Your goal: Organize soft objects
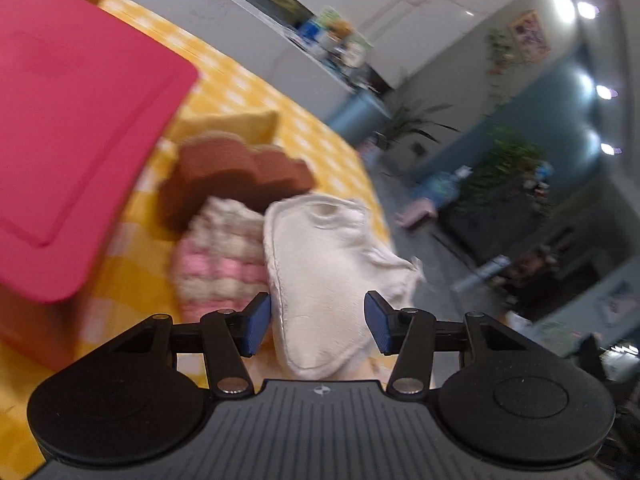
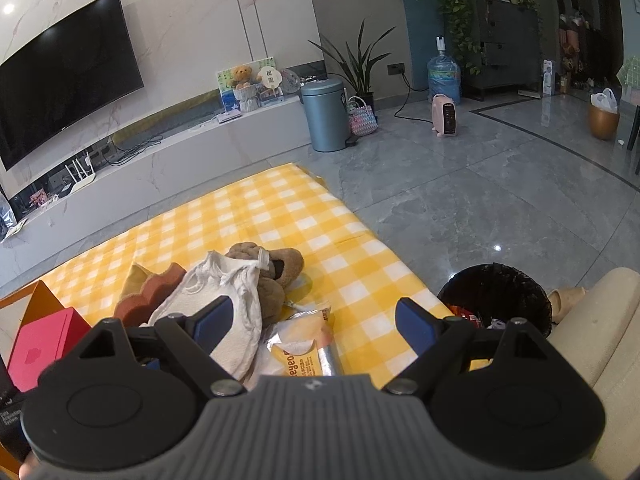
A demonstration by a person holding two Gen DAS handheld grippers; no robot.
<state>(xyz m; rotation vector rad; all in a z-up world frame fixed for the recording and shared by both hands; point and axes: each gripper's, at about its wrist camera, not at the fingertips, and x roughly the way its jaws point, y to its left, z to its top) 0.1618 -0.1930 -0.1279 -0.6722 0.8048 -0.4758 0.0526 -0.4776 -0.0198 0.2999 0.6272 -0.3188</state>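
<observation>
In the left wrist view a thick white cloth [image 1: 320, 264] fills the gap of my left gripper [image 1: 318, 322], and both blue pads [image 1: 258, 320] touch its sides. Behind it lie a pink and white knitted piece [image 1: 220, 256], a brown scalloped sponge [image 1: 232, 176] and a yellow cushion [image 1: 244, 124]. The right wrist view has the same white cloth [image 2: 236, 320] draped on a pile with brown plush slippers [image 2: 276, 272] and the brown sponge [image 2: 150, 292]. My right gripper [image 2: 314, 316] hangs open above a yellow wipes packet [image 2: 304, 346], holding nothing.
A red box [image 1: 72, 120] stands close on the left, also the red box [image 2: 44, 340] at the table's near left. The yellow checked tablecloth [image 2: 280, 208] covers the table. A black bin [image 2: 496, 296] and a beige sofa arm [image 2: 592, 340] are at the right.
</observation>
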